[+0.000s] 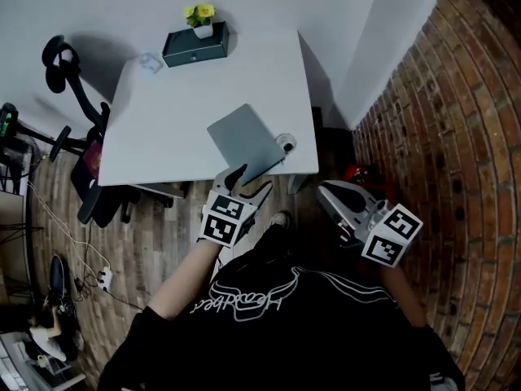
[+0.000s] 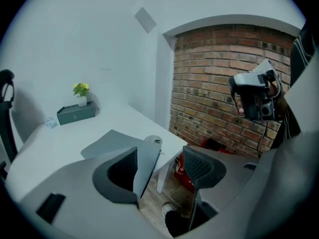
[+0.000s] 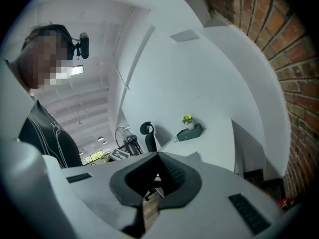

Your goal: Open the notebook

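Note:
A closed grey notebook [image 1: 244,141] lies on the white table [image 1: 163,129], its near corner reaching over the front edge. My left gripper [image 1: 251,182] is open at that corner. In the left gripper view the notebook's [image 2: 112,141] edge stands between the jaws, close to the left finger [image 2: 122,171], while the right finger [image 2: 199,166] is apart from it. My right gripper [image 1: 330,195] hangs off the table to the right, below its front edge. Its jaws are shut with nothing between them [image 3: 158,158].
A dark green box [image 1: 195,46] with a small yellow potted plant [image 1: 200,15] stands at the table's far edge. A small round object [image 1: 286,144] sits beside the notebook. An office chair [image 1: 77,96] is at the left, a brick wall [image 1: 440,137] at the right.

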`<state>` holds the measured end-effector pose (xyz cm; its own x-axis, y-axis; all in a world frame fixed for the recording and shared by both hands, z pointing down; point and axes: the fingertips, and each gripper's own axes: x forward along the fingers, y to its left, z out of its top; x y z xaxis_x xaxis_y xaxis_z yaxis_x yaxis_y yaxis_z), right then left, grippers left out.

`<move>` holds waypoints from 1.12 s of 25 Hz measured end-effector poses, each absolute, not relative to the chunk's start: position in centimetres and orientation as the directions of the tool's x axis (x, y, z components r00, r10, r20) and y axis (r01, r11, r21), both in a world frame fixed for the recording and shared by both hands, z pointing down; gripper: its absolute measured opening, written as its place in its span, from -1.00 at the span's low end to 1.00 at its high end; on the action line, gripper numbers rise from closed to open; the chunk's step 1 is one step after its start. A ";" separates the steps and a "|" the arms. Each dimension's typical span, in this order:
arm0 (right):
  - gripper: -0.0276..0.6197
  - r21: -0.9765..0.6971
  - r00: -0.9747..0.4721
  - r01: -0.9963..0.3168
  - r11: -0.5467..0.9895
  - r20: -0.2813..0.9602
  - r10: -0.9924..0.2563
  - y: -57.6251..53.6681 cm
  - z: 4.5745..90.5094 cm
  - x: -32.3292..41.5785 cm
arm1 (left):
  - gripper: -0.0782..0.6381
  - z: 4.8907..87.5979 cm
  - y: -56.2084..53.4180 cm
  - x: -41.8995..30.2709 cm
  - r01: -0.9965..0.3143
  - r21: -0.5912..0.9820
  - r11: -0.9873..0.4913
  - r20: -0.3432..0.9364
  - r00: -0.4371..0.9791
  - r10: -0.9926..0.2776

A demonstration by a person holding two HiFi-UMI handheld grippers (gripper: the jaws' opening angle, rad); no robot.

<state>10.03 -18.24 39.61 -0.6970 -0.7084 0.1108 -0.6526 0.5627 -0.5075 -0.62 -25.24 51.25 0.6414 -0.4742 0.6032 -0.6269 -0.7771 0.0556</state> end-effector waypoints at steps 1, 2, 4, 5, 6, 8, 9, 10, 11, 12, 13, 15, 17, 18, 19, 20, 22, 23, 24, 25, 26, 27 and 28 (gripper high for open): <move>-0.91 -0.515 -0.691 -0.657 0.551 0.119 -0.713 -18.6 39.9 10.3 | 0.04 52.0 -25.7 -0.4 -0.625 0.066 -0.778 0.614 0.640 -0.463; -0.91 -0.522 -0.685 -0.661 0.539 0.126 -0.718 -18.9 40.1 10.7 | 0.04 52.8 -26.2 -0.2 -0.625 0.072 -0.777 0.624 0.636 -0.454; -0.91 -0.534 -0.672 -0.668 0.518 0.135 -0.728 -19.4 40.4 11.4 | 0.04 54.3 -27.2 0.1 -0.621 0.056 -0.782 0.648 0.618 -0.445; -0.91 -0.540 -0.666 -0.671 0.509 0.136 -0.734 -19.7 40.4 11.7 | 0.04 55.1 -27.6 0.2 -0.615 0.036 -0.788 0.664 0.604 -0.441; -0.91 -0.549 -0.659 -0.671 0.499 0.134 -0.740 -19.9 40.3 12.1 | 0.04 55.9 -27.9 0.3 -0.604 0.010 -0.797 0.682 0.587 -0.436; -0.91 -0.582 -0.647 -0.659 0.477 0.116 -0.753 -20.4 40.3 12.8 | 0.04 57.3 -28.4 0.6 -0.577 -0.040 -0.815 0.718 0.551 -0.426; -0.91 -0.602 -0.642 -0.649 0.465 0.105 -0.760 -20.8 40.4 13.2 | 0.04 57.9 -28.7 0.7 -0.568 -0.055 -0.821 0.729 0.539 -0.422; -0.91 -0.620 -0.636 -0.640 0.453 0.097 -0.766 -21.1 40.5 13.5 | 0.04 58.3 -29.0 0.8 -0.562 -0.063 -0.824 0.736 0.531 -0.419; -0.91 -0.635 -0.630 -0.633 0.443 0.091 -0.771 -21.4 40.7 13.8 | 0.04 58.6 -29.3 1.0 -0.559 -0.068 -0.826 0.741 0.526 -0.417; -0.91 -0.649 -0.626 -0.626 0.433 0.086 -0.775 -21.5 40.9 13.9 | 0.04 58.9 -29.4 1.1 -0.554 -0.075 -0.829 0.746 0.520 -0.415; -0.91 -0.661 -0.623 -0.618 0.425 0.083 -0.777 -21.5 41.1 14.0 | 0.04 59.3 -29.5 1.1 -0.548 -0.086 -0.832 0.752 0.512 -0.415; -0.91 -0.678 -0.622 -0.606 0.416 0.079 -0.779 -21.5 41.5 14.1 | 0.04 59.9 -29.5 1.1 -0.533 -0.113 -0.838 0.762 0.495 -0.418; -0.91 -0.683 -0.623 -0.604 0.411 0.082 -0.778 -21.5 41.8 14.1 | 0.04 60.4 -29.6 1.1 -0.528 -0.129 -0.839 0.768 0.482 -0.422; -0.91 -0.684 -0.622 -0.604 0.408 0.086 -0.778 -21.5 42.0 14.1 | 0.04 60.6 -29.7 1.1 -0.530 -0.131 -0.838 0.770 0.478 -0.423; -0.91 -0.686 -0.622 -0.604 0.405 0.089 -0.778 -21.5 42.1 14.2 | 0.04 60.8 -29.8 1.0 -0.534 -0.130 -0.835 0.773 0.473 -0.423; -0.91 -0.688 -0.621 -0.604 0.402 0.090 -0.778 -21.5 42.3 14.2 | 0.03 60.9 -30.0 0.9 -0.538 -0.131 -0.833 0.774 0.469 -0.425; -0.91 -0.692 -0.621 -0.600 0.400 0.089 -0.778 -21.4 42.4 14.2 | -0.03 61.0 -30.1 0.7 -0.540 -0.134 -0.831 0.776 0.464 -0.426; -0.91 -0.694 -0.622 -0.599 0.400 0.088 -0.778 -21.4 42.5 14.2 | -0.03 61.0 -30.2 0.7 -0.539 -0.133 -0.832 0.777 0.464 -0.425; -0.91 -0.694 -0.622 -0.598 0.401 0.087 -0.778 -21.4 42.5 14.3 | -0.03 61.0 -30.2 0.8 -0.538 -0.132 -0.832 0.777 0.465 -0.424; -0.91 -0.695 -0.622 -0.597 0.401 0.086 -0.778 -21.4 42.5 14.3 | -0.03 61.1 -30.2 0.8 -0.538 -0.131 -0.833 0.778 0.465 -0.423; -0.91 -0.696 -0.623 -0.596 0.402 0.084 -0.778 -21.4 42.5 14.3 | -0.03 61.1 -30.2 0.8 -0.537 -0.130 -0.833 0.778 0.465 -0.422; -0.91 -0.696 -0.623 -0.594 0.402 0.083 -0.778 -21.4 42.5 14.3 | -0.04 61.0 -30.2 0.8 -0.538 -0.129 -0.833 0.779 0.465 -0.421; -0.91 -0.697 -0.624 -0.594 0.403 0.082 -0.778 -21.3 42.5 14.3 | -0.04 61.0 -30.2 0.8 -0.539 -0.128 -0.832 0.779 0.465 -0.421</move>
